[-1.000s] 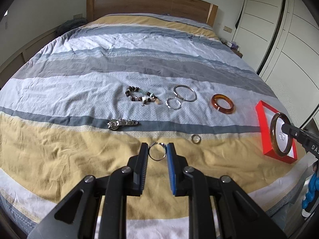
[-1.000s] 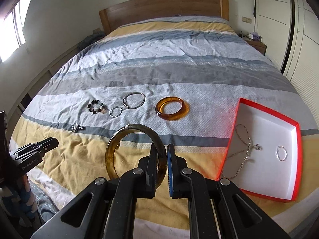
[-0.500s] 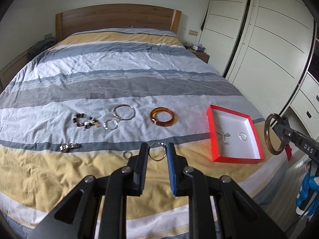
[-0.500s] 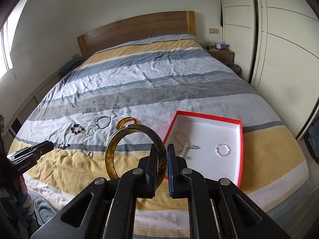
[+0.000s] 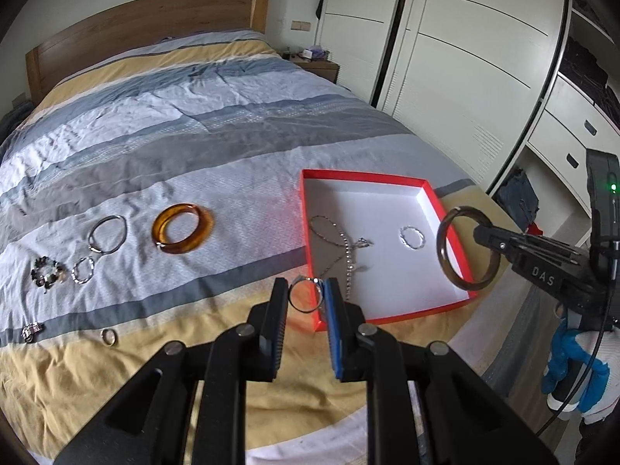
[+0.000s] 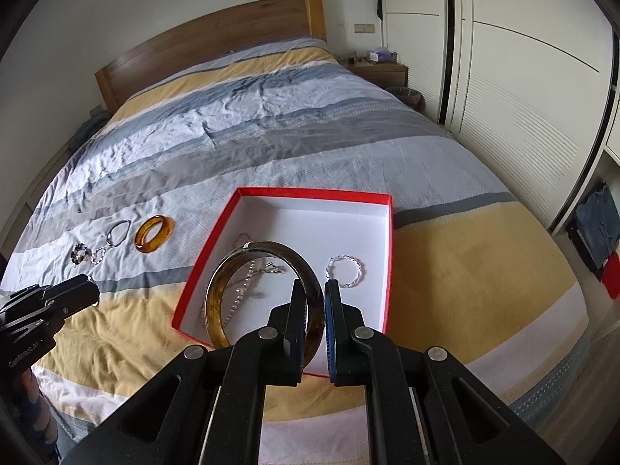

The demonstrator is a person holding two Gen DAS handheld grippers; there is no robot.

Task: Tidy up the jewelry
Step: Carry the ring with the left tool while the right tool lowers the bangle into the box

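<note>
On the striped bed [image 5: 232, 147] beside white wardrobes [image 5: 465, 58], the left gripper [image 5: 305, 298] pinched a thin ring [image 5: 306, 299] at the red tray [image 6: 209, 271]'s corner, the right gripper [image 6: 314, 302] clamped a dark bangle [image 6: 232, 271] above it.

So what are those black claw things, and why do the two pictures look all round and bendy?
They are grabbing tools, one in each of a person's hands. Each tool carries a wide, bulgy-lens camera looking along its two fingers, so there is one picture per tool.

The left gripper pinches a thin silver ring. The right gripper pinches a big mottled brown bangle; you can see it from the side in the left picture too.

Below is a bed with a striped blue, grey and yellow cover. On it sits a red box with a white inside, holding a silver chain necklace and a twisted silver ring. Still lying on the cover are an amber glassy bangle, a thin silver hoop bangle and some smaller pieces.
</note>
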